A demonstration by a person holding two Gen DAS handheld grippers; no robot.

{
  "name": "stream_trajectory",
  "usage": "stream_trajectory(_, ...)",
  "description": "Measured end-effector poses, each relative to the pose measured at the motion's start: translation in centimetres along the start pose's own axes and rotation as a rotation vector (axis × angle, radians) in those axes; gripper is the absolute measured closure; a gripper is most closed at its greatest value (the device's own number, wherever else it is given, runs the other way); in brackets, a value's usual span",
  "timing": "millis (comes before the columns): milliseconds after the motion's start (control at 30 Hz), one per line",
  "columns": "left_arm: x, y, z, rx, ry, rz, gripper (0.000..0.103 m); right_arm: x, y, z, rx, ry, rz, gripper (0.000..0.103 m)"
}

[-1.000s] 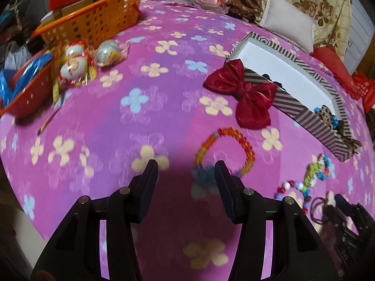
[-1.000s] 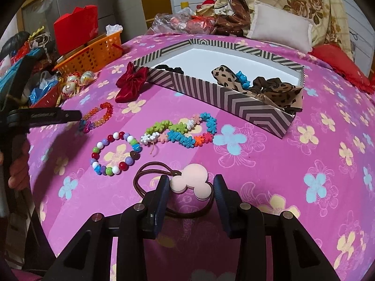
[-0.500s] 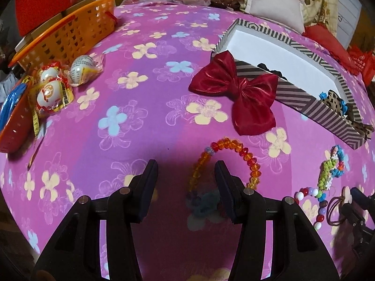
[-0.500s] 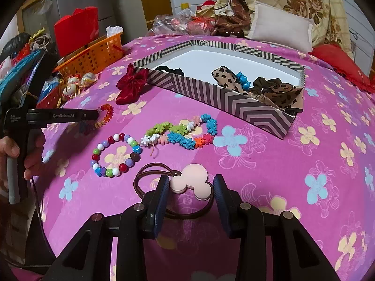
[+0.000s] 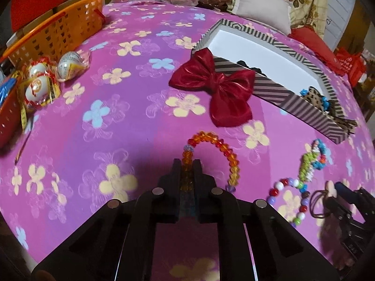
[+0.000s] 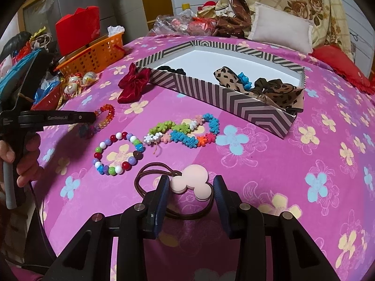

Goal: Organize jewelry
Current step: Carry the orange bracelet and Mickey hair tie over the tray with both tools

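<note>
My left gripper point(image 5: 187, 164) is shut on the orange-red crystal bracelet point(image 5: 220, 146), which lies on the pink flowered cloth; it also shows in the right wrist view point(image 6: 106, 114). My right gripper point(image 6: 191, 182) is open, its fingers on either side of a pink mouse-shaped hair tie point(image 6: 189, 183) with a brown elastic loop. A multicolour bead bracelet point(image 6: 117, 153) and a bright scrunchy bracelet point(image 6: 185, 131) lie between the two. A striped box point(image 6: 234, 100) holds leopard scrunchies point(image 6: 276, 91) and a black tie. A red bow point(image 5: 218, 89) leans on the box's left corner.
An orange basket point(image 5: 54, 32) and a red tray point(image 5: 7, 117) with wrapped eggs point(image 5: 70, 65) stand at the far left. Pillows point(image 6: 281, 28) and plastic bags lie behind the box. The cloth's edge drops off at the near left.
My left gripper moved forward over the orange-red bracelet and shut on it. My right gripper stayed open around the pink hair tie.
</note>
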State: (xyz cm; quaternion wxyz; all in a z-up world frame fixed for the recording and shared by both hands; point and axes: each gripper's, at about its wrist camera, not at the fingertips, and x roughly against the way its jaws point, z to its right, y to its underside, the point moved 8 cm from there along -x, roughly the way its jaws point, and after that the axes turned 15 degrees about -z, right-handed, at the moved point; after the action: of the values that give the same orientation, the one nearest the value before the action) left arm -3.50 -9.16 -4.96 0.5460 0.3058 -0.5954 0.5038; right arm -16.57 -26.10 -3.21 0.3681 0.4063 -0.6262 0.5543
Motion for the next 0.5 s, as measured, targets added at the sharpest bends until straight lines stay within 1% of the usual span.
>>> stream_trajectory(333, 5.1, 1.3, 0.0, 0.010, 0.058, 0.071, 0.095, 2.6, -0.1, -0.8, 0.001, -0.009, 0.040, 0.066)
stream_trajectory(500, 7.2, 1.3, 0.4, 0.002, 0.076, 0.094, 0.095, 4.2, 0.0, -1.1, 0.000, -0.012, 0.065, 0.066)
